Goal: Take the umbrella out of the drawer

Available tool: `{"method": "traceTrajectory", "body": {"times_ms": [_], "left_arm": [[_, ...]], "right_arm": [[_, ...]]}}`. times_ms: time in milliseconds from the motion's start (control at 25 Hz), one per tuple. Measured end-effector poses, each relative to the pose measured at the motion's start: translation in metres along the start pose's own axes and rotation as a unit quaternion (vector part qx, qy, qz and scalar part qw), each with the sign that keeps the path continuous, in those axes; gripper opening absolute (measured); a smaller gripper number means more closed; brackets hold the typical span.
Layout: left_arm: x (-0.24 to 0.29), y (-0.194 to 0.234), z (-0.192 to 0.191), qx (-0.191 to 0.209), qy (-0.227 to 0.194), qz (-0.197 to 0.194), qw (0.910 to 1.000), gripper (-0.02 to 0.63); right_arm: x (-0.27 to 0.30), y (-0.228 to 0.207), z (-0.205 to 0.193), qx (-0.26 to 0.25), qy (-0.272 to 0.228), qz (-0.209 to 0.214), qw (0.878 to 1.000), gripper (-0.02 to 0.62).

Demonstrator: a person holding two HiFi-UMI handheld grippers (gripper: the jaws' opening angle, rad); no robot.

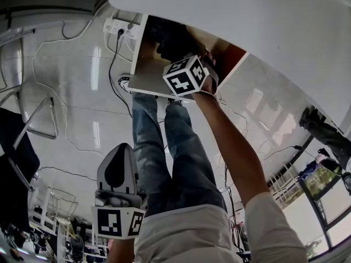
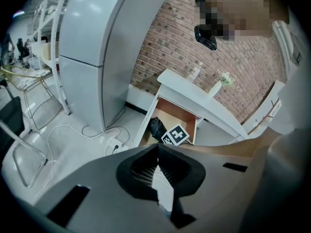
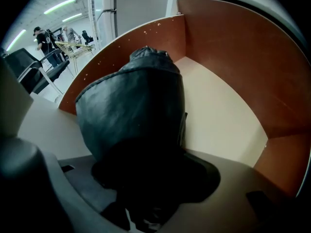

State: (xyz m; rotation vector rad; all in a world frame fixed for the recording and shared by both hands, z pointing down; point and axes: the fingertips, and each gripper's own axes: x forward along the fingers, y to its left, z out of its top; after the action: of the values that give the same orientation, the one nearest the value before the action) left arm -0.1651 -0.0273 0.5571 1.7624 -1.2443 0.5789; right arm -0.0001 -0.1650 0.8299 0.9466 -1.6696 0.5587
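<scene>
1. While the right gripper [image 1: 174, 49] reaches into the open drawer [image 1: 143, 82] under the white table [image 1: 258, 15], its jaws are closed on the near end of the umbrella [image 3: 131, 106].
2. The umbrella is black and folded, and it is inside the drawer, between the brown side walls.
3. The left gripper [image 2: 156, 166] hangs low, beside the person's legs [image 1: 175, 158] and well apart from the drawer.
4. Its jaws meet at the tips and have nothing between them.
5. A power strip [image 1: 118, 26] with cables lies on the shiny floor near the drawer.
</scene>
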Motion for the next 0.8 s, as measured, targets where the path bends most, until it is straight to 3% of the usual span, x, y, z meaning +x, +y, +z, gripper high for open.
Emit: {"method": "traceTrajectory", "body": {"times_ms": [240,600,800], "left_arm": [[-0.003,0.001,0.001,0.002,-0.002,0.0,1.0,0.017],[-0.007,-0.004,0.0,0.006,-0.01,-0.002,0.9999,0.017],[-0.013,-0.014,0.007,-0.003,-0.038,-0.03,0.9988,0.017]], "right_arm": [[0.001,-0.001,0.001,-0.007,0.006,-0.015,1.0,0.268],[-0.005,-0.001,-0.001,-0.001,0.006,0.03,1.0,0.252],[-0.01,0.005,-0.005,-0.006,0.008,0.042,0.999,0.25]]}}
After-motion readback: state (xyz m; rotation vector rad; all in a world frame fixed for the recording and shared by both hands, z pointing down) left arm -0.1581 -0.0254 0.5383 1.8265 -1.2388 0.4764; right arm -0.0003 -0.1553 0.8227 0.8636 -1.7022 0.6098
